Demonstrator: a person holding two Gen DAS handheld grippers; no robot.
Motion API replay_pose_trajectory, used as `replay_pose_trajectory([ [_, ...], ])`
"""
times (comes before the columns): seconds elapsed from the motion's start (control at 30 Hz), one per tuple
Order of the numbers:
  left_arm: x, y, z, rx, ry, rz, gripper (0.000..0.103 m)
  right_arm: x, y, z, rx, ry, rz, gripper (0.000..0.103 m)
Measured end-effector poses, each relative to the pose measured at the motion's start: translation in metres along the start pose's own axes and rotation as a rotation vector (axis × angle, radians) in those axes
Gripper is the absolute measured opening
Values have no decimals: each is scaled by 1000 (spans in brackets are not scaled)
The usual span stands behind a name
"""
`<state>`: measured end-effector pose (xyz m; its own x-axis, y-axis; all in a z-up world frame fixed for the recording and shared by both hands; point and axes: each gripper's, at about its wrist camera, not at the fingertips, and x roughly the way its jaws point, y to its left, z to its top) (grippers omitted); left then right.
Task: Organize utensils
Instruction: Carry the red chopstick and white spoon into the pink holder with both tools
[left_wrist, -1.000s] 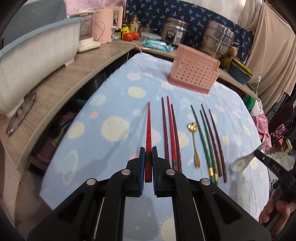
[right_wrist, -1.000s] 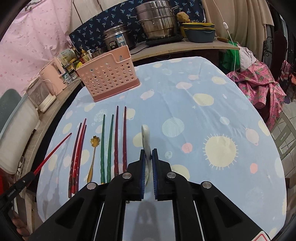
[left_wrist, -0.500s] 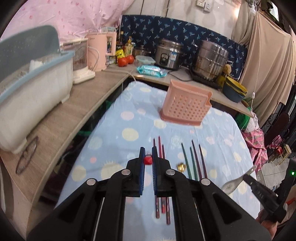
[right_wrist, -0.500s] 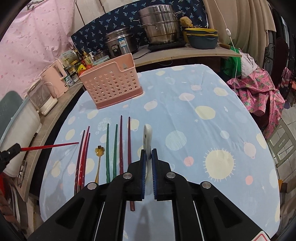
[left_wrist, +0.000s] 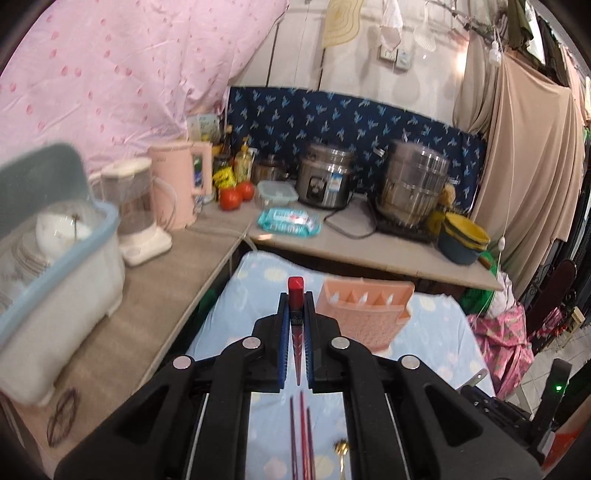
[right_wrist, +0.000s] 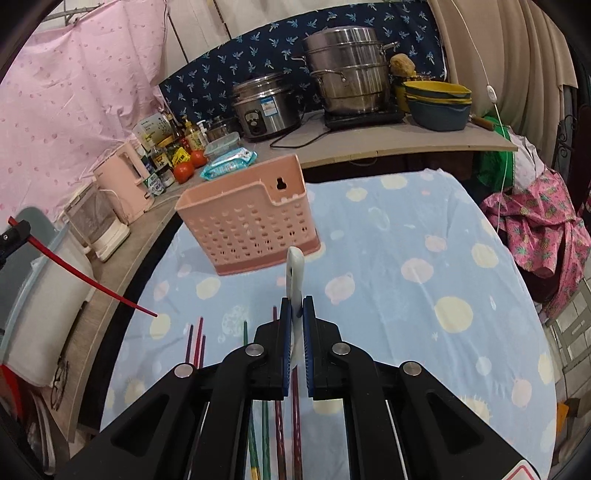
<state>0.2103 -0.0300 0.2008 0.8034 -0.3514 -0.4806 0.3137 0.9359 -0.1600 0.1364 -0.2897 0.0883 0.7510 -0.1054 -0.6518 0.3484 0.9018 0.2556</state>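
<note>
My left gripper (left_wrist: 295, 306) is shut on a red chopstick (left_wrist: 296, 291), held up in the air with its tip pointing down toward me. The same chopstick (right_wrist: 92, 284) shows at the left of the right wrist view, slanting down over the table edge. My right gripper (right_wrist: 295, 310) is shut on a white spoon (right_wrist: 294, 273), lifted above the table. The pink perforated utensil basket (right_wrist: 251, 229) stands ahead on the blue tablecloth (right_wrist: 424, 295); it also shows in the left wrist view (left_wrist: 365, 314). Dark red chopsticks (left_wrist: 301, 435), green chopsticks (right_wrist: 255, 443) and a gold spoon (left_wrist: 341, 448) lie on the cloth below.
A wooden counter (left_wrist: 155, 295) runs along the left with a dish bin (left_wrist: 55, 280), blender (left_wrist: 136, 214) and pink kettle (left_wrist: 177, 184). A rice cooker (right_wrist: 266, 107), steel steamer pot (right_wrist: 351, 70) and stacked bowls (right_wrist: 439, 99) stand on the back counter. Glasses (left_wrist: 61, 417) lie on the counter.
My left gripper has lifted higher and tilted up, so the red chopstick now hangs tip-down. My right gripper has moved forward toward the basket with the white spoon.
</note>
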Motion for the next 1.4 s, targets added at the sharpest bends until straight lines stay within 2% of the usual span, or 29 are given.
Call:
replay_pose_trajectory([
  [0.27, 26, -30, 84, -6, -135, -56, 7, 40, 10, 92, -6, -94, 2, 7],
  [0.47, 67, -47, 96, -3, -107, -80, 7, 81, 16, 130, -19, -104, -30, 7],
  [0.63, 102, -48, 77, -5, -34, -85, 7, 120, 12, 137, -22, -60, -43, 7],
  [0.97, 154, -38, 38, -25, 97, -47, 7, 175, 6, 117, -30, 40, -53, 7],
  [1.1, 163, -35, 30, -39, 133, -39, 7, 176, 7, 114, -39, 31, -55, 8],
  [1.13, 164, -34, 30, -47, 137, -39, 11, 173, 8, 114, -45, 25, -60, 12],
  [1.17, 164, -32, 29, -53, 141, -42, 23, 171, 9, 114, -47, 20, -56, 14],
  [1.23, 160, -31, 28, -57, 126, -16, 29, 161, 8, 113, -43, 4, -48, 17],
  [1.4, 145, -27, 23, -48, 120, -2, 30, 135, 4, 103, -27, -3, -34, 20],
])
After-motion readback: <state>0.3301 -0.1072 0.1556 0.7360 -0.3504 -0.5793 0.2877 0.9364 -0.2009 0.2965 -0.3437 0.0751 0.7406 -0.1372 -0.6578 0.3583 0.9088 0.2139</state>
